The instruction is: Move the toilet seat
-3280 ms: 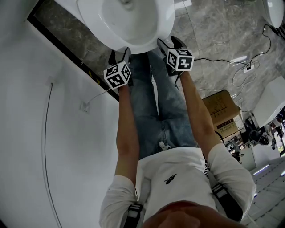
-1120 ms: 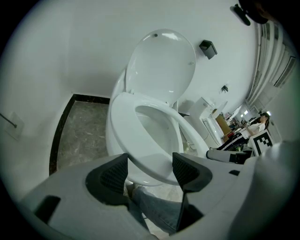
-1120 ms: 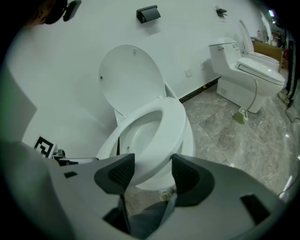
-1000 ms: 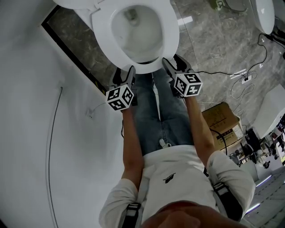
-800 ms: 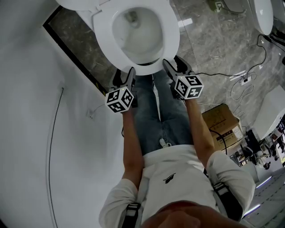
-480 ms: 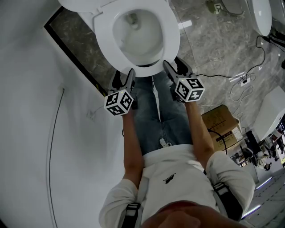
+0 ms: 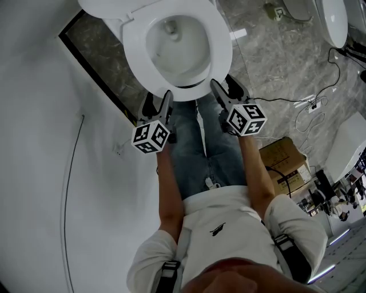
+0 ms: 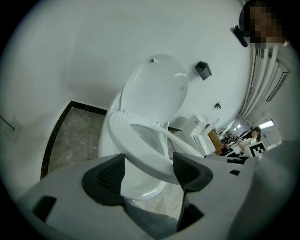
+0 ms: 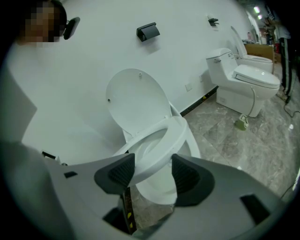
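A white toilet stands in front of me with its lid up against the wall. The white seat ring hangs over the bowl, its front a little raised, with a dark gap under it. My left gripper is just short of the seat's front left and is open. My right gripper is at the front right, also open. In the left gripper view the seat shows beyond the open left gripper. The right gripper view shows the seat past the open right gripper, lid behind.
A white wall runs along my left, with a dark floor strip beside the bowl. A second toilet stands to the right on the grey stone floor. A cardboard box and cables lie at the right.
Both grippers have drawn back a little from the seat's front edge toward the person. More of the toilet shows at the top of the head view. Both stay open.
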Demonstrator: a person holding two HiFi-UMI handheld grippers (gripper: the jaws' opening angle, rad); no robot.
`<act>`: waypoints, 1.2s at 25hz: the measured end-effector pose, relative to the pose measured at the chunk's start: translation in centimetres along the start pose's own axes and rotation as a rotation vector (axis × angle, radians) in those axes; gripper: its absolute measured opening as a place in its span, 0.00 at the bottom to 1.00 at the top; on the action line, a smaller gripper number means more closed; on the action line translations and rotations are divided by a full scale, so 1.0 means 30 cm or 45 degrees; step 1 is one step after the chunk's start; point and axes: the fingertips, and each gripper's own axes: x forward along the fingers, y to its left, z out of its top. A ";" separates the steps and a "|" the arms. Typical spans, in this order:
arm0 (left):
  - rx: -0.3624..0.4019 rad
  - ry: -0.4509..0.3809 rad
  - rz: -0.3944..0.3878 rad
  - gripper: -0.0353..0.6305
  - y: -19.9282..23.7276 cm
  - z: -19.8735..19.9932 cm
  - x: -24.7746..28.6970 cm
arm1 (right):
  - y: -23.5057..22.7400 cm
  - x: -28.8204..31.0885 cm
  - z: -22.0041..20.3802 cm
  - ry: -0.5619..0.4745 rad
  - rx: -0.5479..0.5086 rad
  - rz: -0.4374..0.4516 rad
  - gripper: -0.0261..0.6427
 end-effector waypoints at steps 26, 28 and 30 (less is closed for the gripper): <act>0.514 -0.074 -0.060 0.52 -0.200 0.220 -0.152 | 0.119 -0.062 0.232 -0.165 0.149 0.046 0.44; 0.632 -0.031 -0.052 0.52 -0.223 0.213 -0.158 | 0.126 -0.060 0.248 -0.172 0.158 0.047 0.44; 0.724 -0.011 -0.025 0.52 -0.236 0.212 -0.159 | 0.133 -0.058 0.261 -0.172 0.164 0.047 0.44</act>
